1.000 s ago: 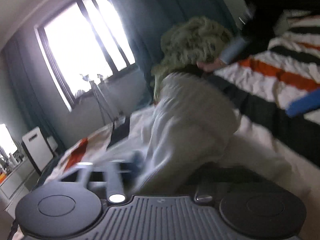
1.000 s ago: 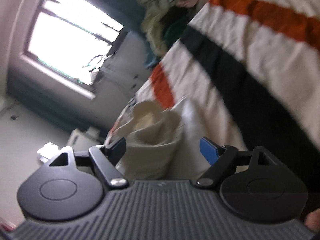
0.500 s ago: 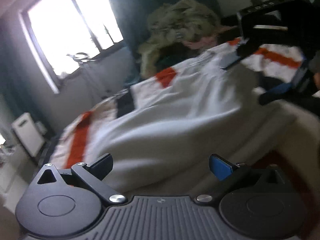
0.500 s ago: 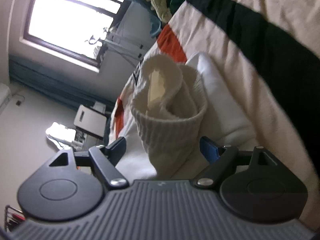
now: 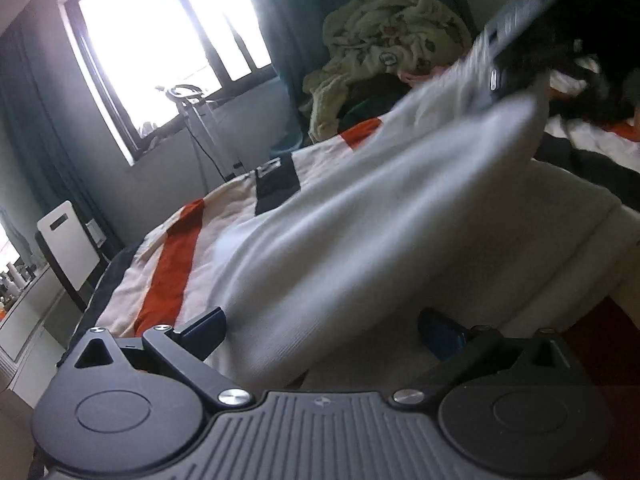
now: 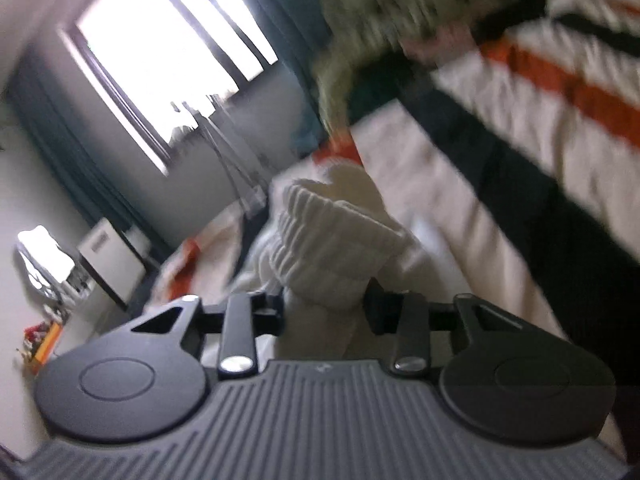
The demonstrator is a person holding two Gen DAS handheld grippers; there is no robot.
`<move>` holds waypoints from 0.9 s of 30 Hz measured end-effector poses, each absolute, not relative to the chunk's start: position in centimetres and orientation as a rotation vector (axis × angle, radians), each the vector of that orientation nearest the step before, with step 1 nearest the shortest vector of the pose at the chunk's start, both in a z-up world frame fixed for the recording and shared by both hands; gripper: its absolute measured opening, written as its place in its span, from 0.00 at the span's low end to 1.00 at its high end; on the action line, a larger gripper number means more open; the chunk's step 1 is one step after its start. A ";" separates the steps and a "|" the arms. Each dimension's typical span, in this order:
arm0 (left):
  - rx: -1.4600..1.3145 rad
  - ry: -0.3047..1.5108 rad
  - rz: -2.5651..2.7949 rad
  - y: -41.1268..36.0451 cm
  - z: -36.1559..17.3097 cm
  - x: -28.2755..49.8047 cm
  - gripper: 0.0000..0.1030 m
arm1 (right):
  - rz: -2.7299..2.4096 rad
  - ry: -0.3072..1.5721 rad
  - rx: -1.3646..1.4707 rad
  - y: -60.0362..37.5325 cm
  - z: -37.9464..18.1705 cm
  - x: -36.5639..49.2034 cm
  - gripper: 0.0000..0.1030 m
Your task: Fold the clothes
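Observation:
A white knitted garment (image 5: pixel 360 240) lies on the striped bed and stretches up to the upper right. My left gripper (image 5: pixel 320 334) is open, low at the garment's near end, with cloth lying between its spread fingers. In the left wrist view my right gripper (image 5: pixel 516 68) appears blurred at the upper right, lifting the garment's far part. In the right wrist view my right gripper (image 6: pixel 325 314) is shut on the garment's ribbed cuff (image 6: pixel 332 236), which bunches up between its fingers.
The bed carries a cream blanket with orange (image 5: pixel 172 268) and black stripes (image 6: pixel 512 184). A heap of yellow-green clothes (image 5: pixel 384 40) sits at the far end near dark curtains. A window (image 5: pixel 160 48), a stand (image 5: pixel 196 120) and a white appliance (image 5: pixel 68 240) are to the left.
My right gripper has shut on the ribbed cuff and swung with it. My left gripper opened during the past second and stays open, while the garment is now pulled up toward the right.

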State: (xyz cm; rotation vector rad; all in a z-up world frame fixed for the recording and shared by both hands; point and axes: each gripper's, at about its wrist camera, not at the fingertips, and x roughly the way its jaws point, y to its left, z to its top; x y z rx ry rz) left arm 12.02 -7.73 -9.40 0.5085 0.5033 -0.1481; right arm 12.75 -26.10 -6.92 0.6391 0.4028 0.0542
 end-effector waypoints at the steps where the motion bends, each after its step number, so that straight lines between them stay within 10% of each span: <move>1: 0.506 0.508 -0.142 -7.6 -9.4 12.1 1.00 | 0.034 0.359 0.606 -26.1 -6.3 12.1 0.37; 8: 0.488 0.542 -0.075 -6.8 -9.7 12.9 0.99 | -0.155 0.430 0.614 -28.1 -7.6 11.5 0.48; 12: 0.382 0.577 -0.057 -5.3 -9.0 13.3 0.99 | -0.173 0.540 0.736 -29.5 -9.8 11.8 0.84; 20: 0.120 0.645 -0.121 -2.0 -7.4 13.0 0.97 | -0.209 0.760 0.977 -32.3 -14.3 12.3 1.00; 27: -0.236 0.642 -0.279 2.5 -5.6 11.9 1.00 | -0.032 0.727 0.952 -30.7 -12.1 10.7 0.90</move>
